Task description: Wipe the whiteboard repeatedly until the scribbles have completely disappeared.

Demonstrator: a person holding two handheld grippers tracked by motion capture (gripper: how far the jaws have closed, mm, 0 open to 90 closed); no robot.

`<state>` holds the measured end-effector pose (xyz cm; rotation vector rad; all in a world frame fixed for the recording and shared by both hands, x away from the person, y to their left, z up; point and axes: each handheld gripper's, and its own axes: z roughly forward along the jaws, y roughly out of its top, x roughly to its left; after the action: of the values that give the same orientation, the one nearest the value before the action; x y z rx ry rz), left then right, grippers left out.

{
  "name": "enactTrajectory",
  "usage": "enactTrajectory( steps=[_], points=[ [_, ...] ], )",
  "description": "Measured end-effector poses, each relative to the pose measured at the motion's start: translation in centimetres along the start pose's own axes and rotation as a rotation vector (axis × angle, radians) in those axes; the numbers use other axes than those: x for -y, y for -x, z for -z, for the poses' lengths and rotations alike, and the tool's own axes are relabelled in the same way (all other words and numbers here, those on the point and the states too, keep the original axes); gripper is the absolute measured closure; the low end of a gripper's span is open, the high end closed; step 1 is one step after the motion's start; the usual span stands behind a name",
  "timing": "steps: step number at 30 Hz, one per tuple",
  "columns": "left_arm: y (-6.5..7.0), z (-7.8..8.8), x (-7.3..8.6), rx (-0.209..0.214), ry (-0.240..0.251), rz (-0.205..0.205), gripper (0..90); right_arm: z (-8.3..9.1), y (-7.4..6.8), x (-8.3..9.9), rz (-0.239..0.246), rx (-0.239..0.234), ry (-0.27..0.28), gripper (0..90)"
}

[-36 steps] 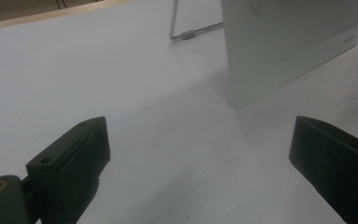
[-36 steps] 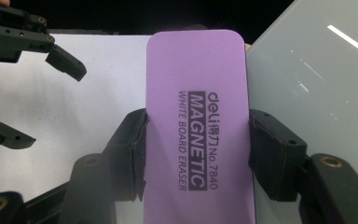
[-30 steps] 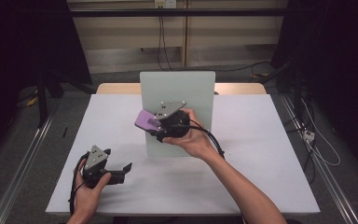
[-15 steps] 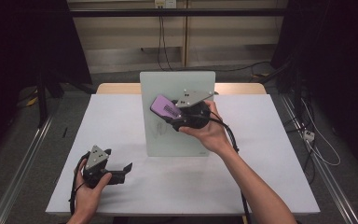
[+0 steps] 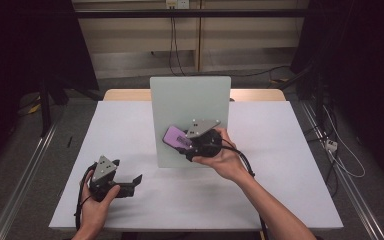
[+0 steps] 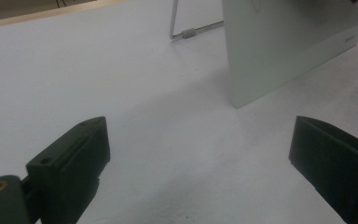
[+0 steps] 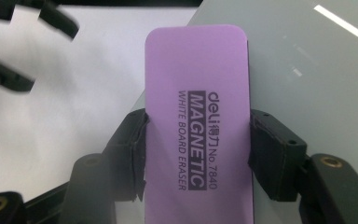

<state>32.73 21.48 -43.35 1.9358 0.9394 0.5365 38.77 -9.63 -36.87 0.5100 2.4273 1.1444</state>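
The white surface (image 5: 280, 165) is seen to carry everything, its bare sheet reaching from the near edge at 6 o'clock to the far edge at 12 o'clock; a pale whiteboard (image 5: 190, 102) is stood upright on it just past the centre, propped from behind by a wire leg (image 6: 179, 29) so that its face is turned toward the person and can be wiped. The right gripper (image 5: 187, 146) is held against the lower part of the board, at about 5 o'clock of its face; its fingers (image 7: 272, 149) are clamped on the long sides of a purple whiteboard eraser (image 7: 196, 126), gripped across the narrow width so that the flat back is presumably left free to be pressed to the board; the eraser is thus found in the right gripper, at or just off the board, contact not being certain. The left gripper (image 5: 130, 182) is rested low on the surface at 7 o'clock, well apart from the board; its fingers (image 6: 72, 163) are spread with nothing between them, apparently kept out of the way.
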Motion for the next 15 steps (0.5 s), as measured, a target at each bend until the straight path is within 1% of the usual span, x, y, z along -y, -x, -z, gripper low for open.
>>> enactTrajectory(
  steps=[3, 5, 11, 15],
  points=[
    [0.0, 0.0, 0.0, -0.001, 0.001, -0.002, 5.1, -0.3, -0.3, 0.4, -0.002, -0.008, -0.009, 41.8],
    [0.0, 0.0, 0.0, 0.001, 0.0, 0.004, 5.1, -0.6, -0.5, 0.7, -0.013, -0.019, -0.013, 41.8],
    [0.1, -0.1, 0.0, 0.0, -0.001, 0.003, 5.1, -2.0, -1.8, 2.1, -0.02, -0.069, -0.066, 41.8],
    [0.0, -0.1, 0.0, 0.002, 0.0, 0.002, 5.1, -2.5, -2.1, 2.2, -0.017, -0.08, -0.084, 41.8]
  ],
)
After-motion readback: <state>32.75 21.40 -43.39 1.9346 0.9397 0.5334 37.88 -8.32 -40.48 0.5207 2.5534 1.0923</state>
